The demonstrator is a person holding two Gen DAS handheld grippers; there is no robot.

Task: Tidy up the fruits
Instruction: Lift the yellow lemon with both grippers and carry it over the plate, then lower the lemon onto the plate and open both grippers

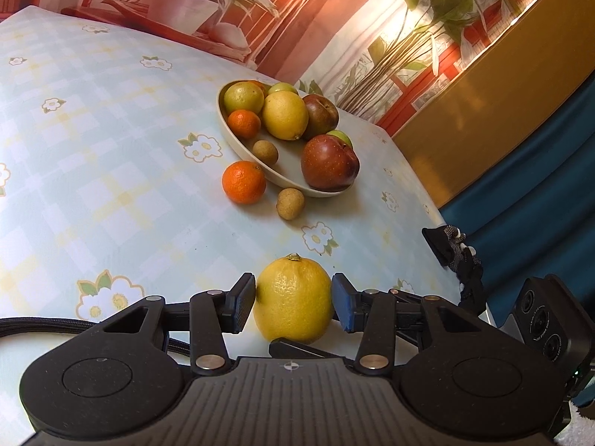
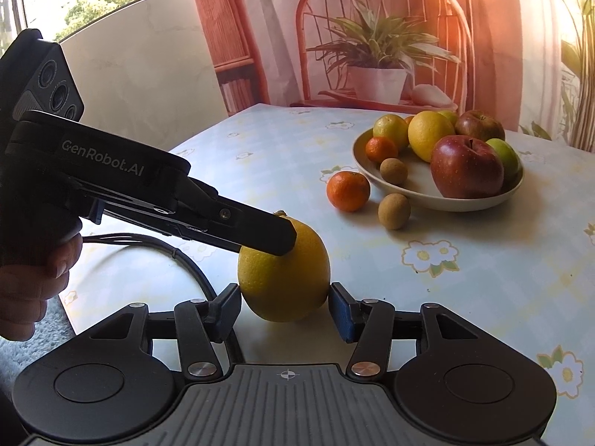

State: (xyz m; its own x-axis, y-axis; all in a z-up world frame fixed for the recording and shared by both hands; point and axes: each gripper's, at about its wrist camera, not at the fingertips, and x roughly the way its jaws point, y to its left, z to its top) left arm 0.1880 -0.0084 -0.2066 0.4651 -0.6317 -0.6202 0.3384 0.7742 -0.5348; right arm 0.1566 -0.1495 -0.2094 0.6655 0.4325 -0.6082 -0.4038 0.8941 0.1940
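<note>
A big yellow lemon sits on the worktop, and both grippers have it between their jaws at once. The left gripper has its two pads pressed on the lemon's sides, so it is pinching the lemon. In the right wrist view the left gripper comes in from the left side, held by a hand, and its finger lies over the top of the lemon. The right gripper has the same lemon between its jaws, with both pads touching its sides. Past the jaws, farther out on the worktop, a small orange and a little brown round fruit lie just beside a pale bowl. In the bowl there are red apples, another lemon, a small orange, green fruits and one more little brown fruit. The worktop has a light blue cloth with white flowers. Behind it hangs a picture of a chair and a plant in a pot.
</note>
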